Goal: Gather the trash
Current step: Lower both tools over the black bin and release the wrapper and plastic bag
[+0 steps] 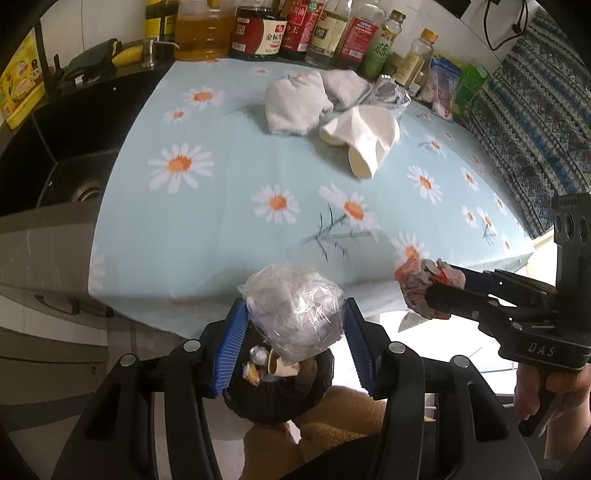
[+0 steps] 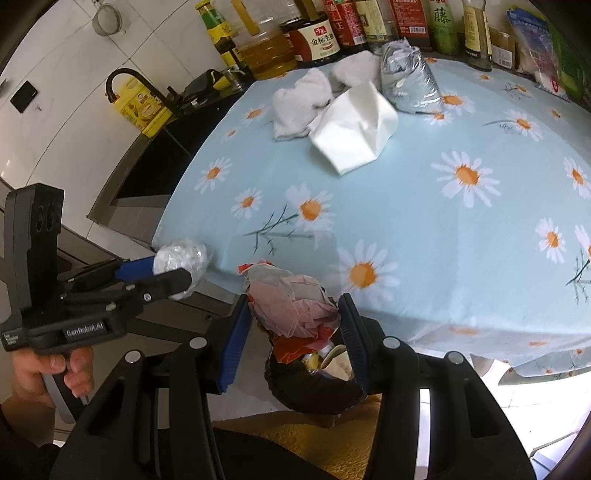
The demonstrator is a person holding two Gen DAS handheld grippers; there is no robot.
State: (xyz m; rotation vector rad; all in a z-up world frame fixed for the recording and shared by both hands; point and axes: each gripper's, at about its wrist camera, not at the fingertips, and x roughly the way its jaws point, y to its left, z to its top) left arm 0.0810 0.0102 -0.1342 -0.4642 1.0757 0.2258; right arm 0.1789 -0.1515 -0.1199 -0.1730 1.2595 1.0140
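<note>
My left gripper [image 1: 295, 314] is shut on a crumpled clear plastic wad [image 1: 295, 306] at the table's near edge, above a black trash bin [image 1: 280, 391] with cups and wrappers inside. My right gripper [image 2: 293, 314] is shut on a crumpled pink and red wrapper [image 2: 291, 302], also over the bin [image 2: 314, 384]. In the left wrist view the right gripper [image 1: 424, 291] comes in from the right with that wrapper [image 1: 421, 284]. The left gripper [image 2: 177, 269] shows at left in the right wrist view, holding the plastic wad [image 2: 181, 258]. A white crumpled paper [image 2: 351, 129] and paper cup [image 1: 364, 162] lie farther back.
A daisy-print tablecloth [image 1: 229, 221] covers the table. White cloths [image 1: 295, 103] and a silver foil bag [image 2: 410, 77] sit near the back, before a row of sauce and oil bottles [image 1: 258, 33]. A dark sink [image 1: 70, 155] lies left. A person's hand [image 2: 55, 373] grips the left handle.
</note>
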